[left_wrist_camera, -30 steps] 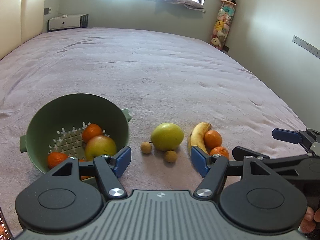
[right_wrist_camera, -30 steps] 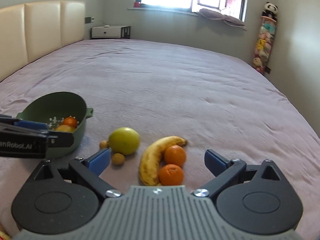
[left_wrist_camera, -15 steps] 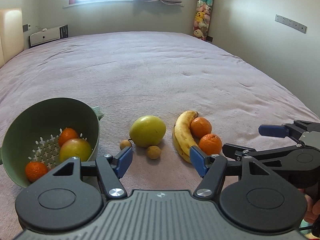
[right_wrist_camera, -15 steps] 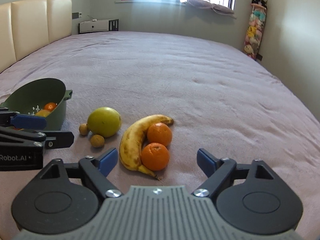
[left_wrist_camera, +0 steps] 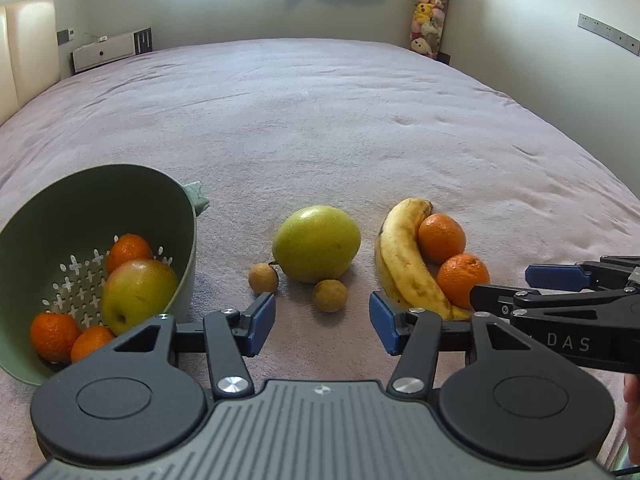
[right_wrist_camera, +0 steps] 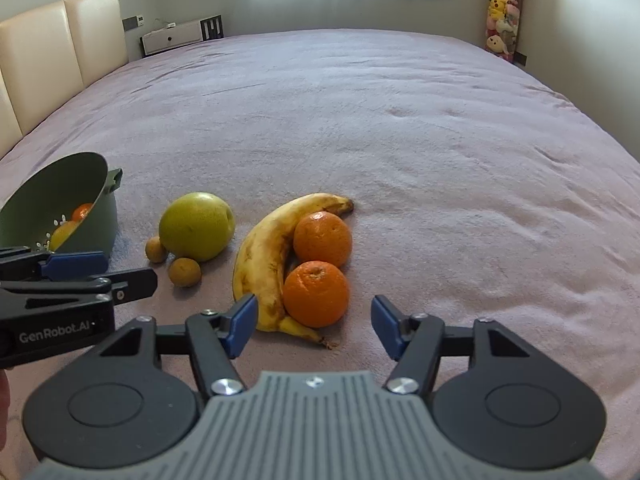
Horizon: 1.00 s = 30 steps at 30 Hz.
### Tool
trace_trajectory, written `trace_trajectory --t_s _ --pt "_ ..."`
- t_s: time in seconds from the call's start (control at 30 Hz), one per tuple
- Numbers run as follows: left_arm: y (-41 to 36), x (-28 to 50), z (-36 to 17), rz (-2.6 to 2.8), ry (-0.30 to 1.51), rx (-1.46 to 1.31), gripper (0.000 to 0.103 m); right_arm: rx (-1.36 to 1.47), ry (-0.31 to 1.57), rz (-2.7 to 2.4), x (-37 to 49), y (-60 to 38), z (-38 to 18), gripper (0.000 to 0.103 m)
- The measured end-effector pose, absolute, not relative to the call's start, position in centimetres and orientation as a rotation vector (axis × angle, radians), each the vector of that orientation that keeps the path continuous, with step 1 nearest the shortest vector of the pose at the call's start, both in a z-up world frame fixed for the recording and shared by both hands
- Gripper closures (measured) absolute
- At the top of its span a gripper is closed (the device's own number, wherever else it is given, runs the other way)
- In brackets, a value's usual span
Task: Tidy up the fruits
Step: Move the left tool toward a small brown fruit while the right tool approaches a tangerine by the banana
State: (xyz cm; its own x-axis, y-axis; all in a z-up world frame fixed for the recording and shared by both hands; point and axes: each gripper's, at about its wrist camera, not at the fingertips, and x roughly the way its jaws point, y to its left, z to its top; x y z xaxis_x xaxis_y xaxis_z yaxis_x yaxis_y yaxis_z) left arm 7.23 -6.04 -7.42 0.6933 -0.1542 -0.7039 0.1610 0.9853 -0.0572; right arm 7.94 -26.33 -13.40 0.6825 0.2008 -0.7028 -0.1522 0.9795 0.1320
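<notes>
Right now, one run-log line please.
left claw: closing, empty, near small brown fruit | right claw: closing, empty, near orange | colander: partly filled

Both grippers sit lower and nearer the fruit than a second earlier; the left gripper [left_wrist_camera: 322, 322] and right gripper [right_wrist_camera: 313, 322] jaws are closing, narrower than before, nothing gripped.

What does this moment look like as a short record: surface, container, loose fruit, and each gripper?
surface: bed with a mauve cover
container: green colander, tilted, holding an apple and several oranges
loose fruit: large green fruit, two small brown fruits, banana, two oranges beside the banana
left gripper: jaws closing, nothing between them, near small brown fruit lies beyond the tips
right gripper: jaws closing, near orange ahead, not gripped
</notes>
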Motion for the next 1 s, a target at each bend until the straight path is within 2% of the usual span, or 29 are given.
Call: trace_trajectory --t_s 0.33,0.9,1.0 --pt "-6.9 9.5 -9.3 -0.169 0.832 0.005 0.053 0.121 0.81 0.184 9.9 -26.5 -14.1 0.054" --pt "-7.9 11.2 -11.1 -0.178 0.884 0.054 0.07 0.162 0.87 0.176 11.6 -26.8 -15.8 0.054" --pt "-8.0 11.3 -11.1 -0.179 0.885 0.062 0.07 0.171 0.873 0.183 11.6 -26.9 -15.9 0.056"
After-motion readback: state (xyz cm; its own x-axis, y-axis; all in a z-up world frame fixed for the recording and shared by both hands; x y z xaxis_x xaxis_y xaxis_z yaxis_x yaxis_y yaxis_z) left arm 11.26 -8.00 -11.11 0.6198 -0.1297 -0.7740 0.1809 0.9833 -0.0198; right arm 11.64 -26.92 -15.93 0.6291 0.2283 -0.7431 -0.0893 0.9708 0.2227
